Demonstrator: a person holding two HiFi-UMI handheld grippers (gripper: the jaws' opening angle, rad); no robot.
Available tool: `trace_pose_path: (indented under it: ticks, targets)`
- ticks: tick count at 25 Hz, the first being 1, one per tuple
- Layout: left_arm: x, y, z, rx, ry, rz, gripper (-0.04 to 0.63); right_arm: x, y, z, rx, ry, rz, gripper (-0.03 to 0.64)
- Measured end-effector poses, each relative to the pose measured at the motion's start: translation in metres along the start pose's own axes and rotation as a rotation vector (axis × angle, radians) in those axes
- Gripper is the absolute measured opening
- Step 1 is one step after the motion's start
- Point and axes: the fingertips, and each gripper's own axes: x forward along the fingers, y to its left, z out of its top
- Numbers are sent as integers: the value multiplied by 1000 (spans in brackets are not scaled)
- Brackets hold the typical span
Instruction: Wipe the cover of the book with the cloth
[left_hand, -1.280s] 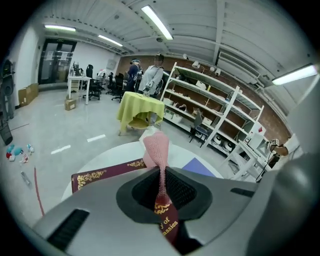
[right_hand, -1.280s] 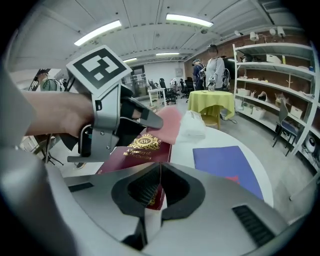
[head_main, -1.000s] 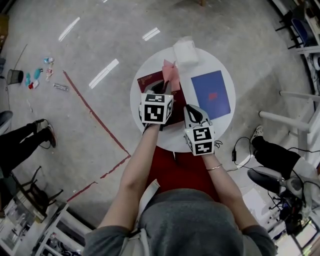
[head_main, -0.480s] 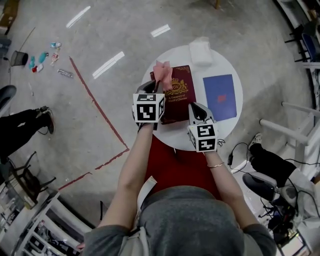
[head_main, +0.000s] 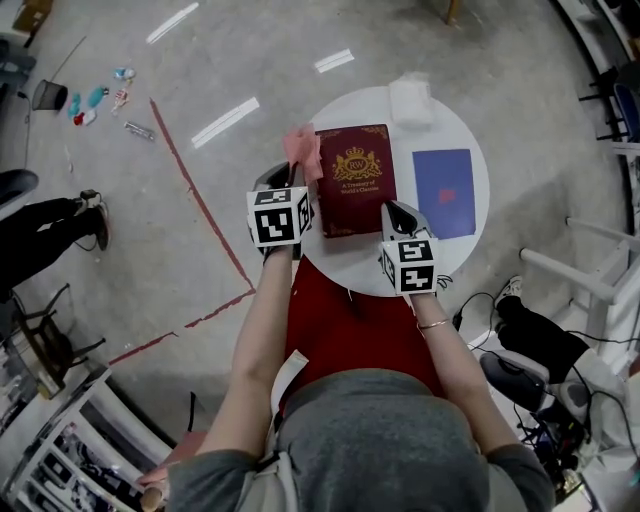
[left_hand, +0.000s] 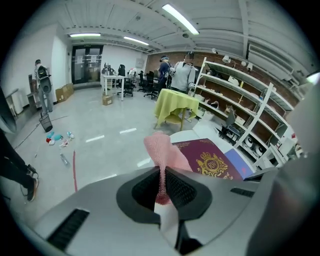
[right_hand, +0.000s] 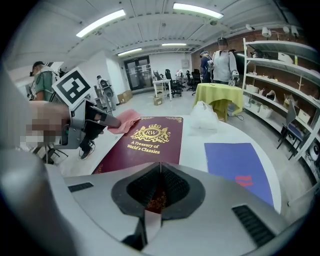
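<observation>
A maroon book (head_main: 355, 178) with a gold crest lies flat on the round white table (head_main: 345, 272). My left gripper (head_main: 291, 171) is shut on a pink cloth (head_main: 303, 150), which hangs just off the book's far left corner. From the left gripper view, the cloth (left_hand: 161, 152) is pinched between the jaws (left_hand: 162, 174), with the book (left_hand: 212, 162) to the right. My right gripper (head_main: 392, 209) is at the book's near right corner, jaws shut. The right gripper view has the cover (right_hand: 145, 142) stretching ahead of the closed jaws (right_hand: 160, 169) and the cloth (right_hand: 124, 120) at its far left.
A blue folder (head_main: 444, 190) lies right of the book, and a white crumpled bag (head_main: 410, 98) sits at the table's far edge. Someone's legs (head_main: 45, 245) are at the left. Small items (head_main: 95, 100) lie on the floor. White frames (head_main: 590, 250) stand to the right.
The left gripper has drawn the pink cloth leftward across the cover and off the book's far left corner. The right gripper stays at the book's near right corner.
</observation>
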Motion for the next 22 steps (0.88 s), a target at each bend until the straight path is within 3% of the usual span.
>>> trace_pose_path:
  ticks: [5, 10, 16, 22]
  targets:
    - [-22, -6, 2, -34, -43, 18, 34, -6, -2, -3, 10, -14, 18, 29]
    - [-25, -64, 12, -44, -76, -99, 34, -18, -11, -8, 31, -33, 8, 29]
    - [-10, -140, 11, -5, -52, -274, 34, -29, -12, -10, 59, -54, -9, 29]
    - [13, -179, -9, 97, 25, -298, 34, -37, -29, -16, 95, -69, -25, 29]
